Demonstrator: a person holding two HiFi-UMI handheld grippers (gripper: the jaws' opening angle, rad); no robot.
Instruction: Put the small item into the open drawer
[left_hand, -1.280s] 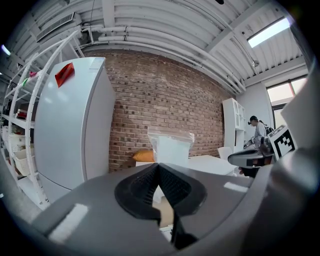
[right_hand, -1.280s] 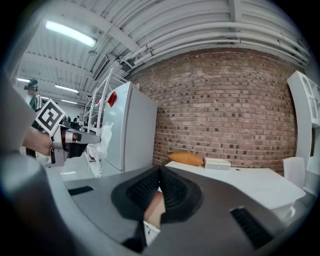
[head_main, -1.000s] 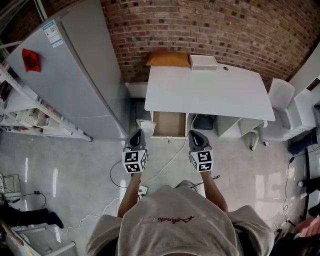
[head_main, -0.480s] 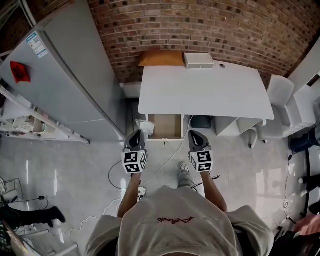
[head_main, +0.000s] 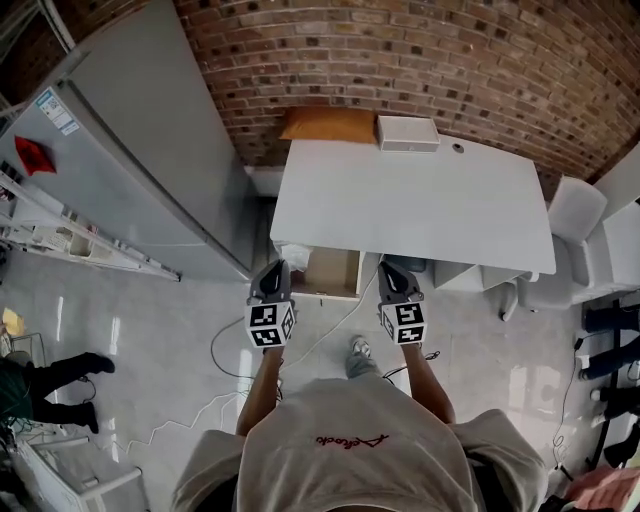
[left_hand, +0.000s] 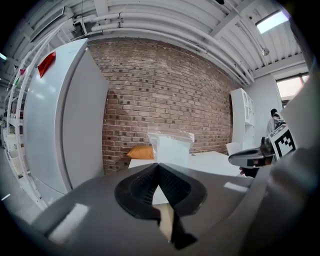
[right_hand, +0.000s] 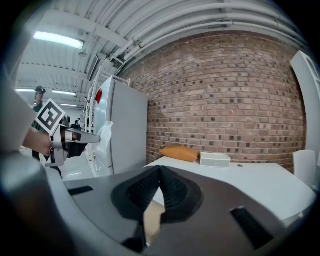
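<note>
Right now the left hand-held gripper (left_hand: 158, 165) has its jaws pressed together on the lower edge of a small clear plastic bag (left_hand: 170, 146), which sticks out past the jaw tips. From the head view, the bag (head_main: 291, 255) is in the air just left of the open drawer (head_main: 331, 270), below the front edge of the white desk (head_main: 410, 205). The right hand-held gripper (right_hand: 159, 167) is pressed shut on nothing, level with the left one. An orange cushion (head_main: 325, 123) and a white box (head_main: 407, 132) sit at the desk's far edge.
</note>
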